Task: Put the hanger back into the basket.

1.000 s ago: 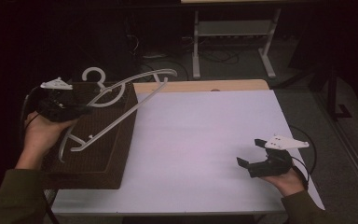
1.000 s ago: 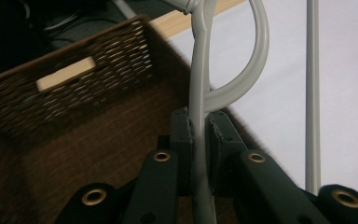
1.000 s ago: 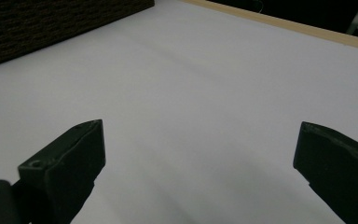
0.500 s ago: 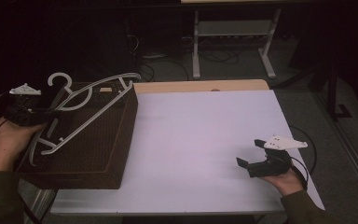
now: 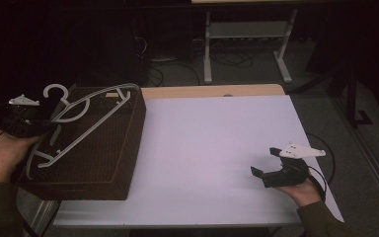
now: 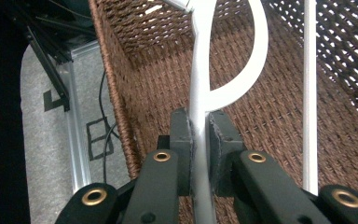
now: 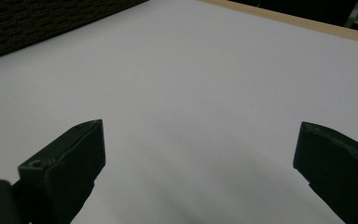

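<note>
Hanger lies slanted across the basket at the surface's left; our left gripper pinches its bar to steer it in. Right gripper, jaws spread, idles at near right.

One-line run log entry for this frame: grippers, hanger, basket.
left gripper: shut on white hanger | hanger: lying across the wicker basket | right gripper: open, holding nothing, over white table

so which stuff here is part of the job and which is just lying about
In the job:
- hanger, clamped in the left gripper
- basket, which the hanger lies over

Lying about:
- right gripper, open, holding nothing
- metal stand behind the table
</note>
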